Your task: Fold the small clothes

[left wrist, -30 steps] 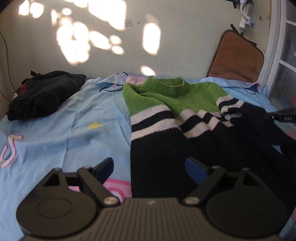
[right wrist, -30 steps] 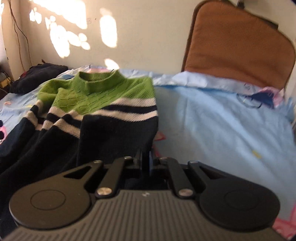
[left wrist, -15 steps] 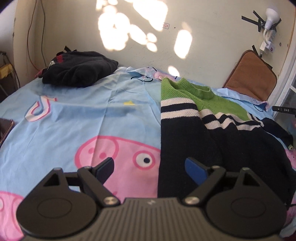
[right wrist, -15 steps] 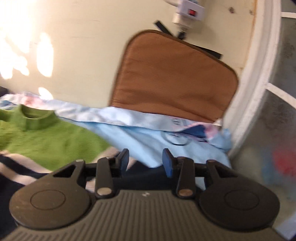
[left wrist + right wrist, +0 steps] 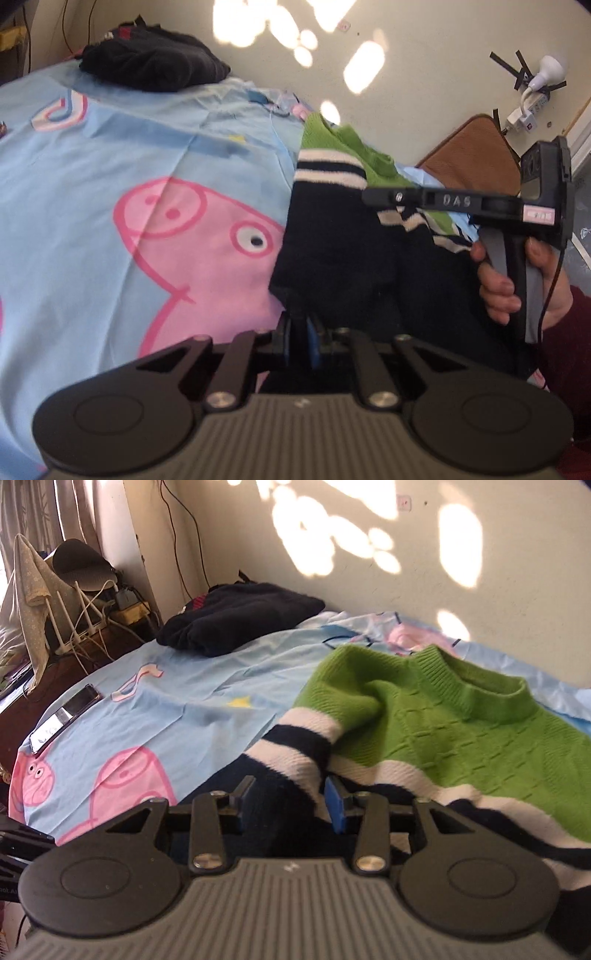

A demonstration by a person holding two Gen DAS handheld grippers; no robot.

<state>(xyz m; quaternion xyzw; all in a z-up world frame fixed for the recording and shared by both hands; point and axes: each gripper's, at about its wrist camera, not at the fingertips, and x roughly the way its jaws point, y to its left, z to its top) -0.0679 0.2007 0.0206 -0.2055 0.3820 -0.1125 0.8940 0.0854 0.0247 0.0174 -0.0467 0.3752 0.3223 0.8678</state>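
Note:
A small sweater, green at the top with white and navy stripes and a navy body, lies on the light blue Peppa Pig bedsheet. My left gripper is shut on the sweater's navy bottom-left hem. In the right wrist view the sweater shows its green collar and a folded striped sleeve. My right gripper is open, with the navy sleeve fabric between its spread fingers. The right gripper's body and the hand on it show in the left wrist view.
A dark folded garment lies at the bed's far left corner. A phone rests on the bed's left edge. A brown cushion leans on the wall at the right. Cables and a router stand beside the bed.
My left gripper has closed on the sweater's hem. My right gripper has swung left from the cushion side to the striped sleeve, and opened wider.

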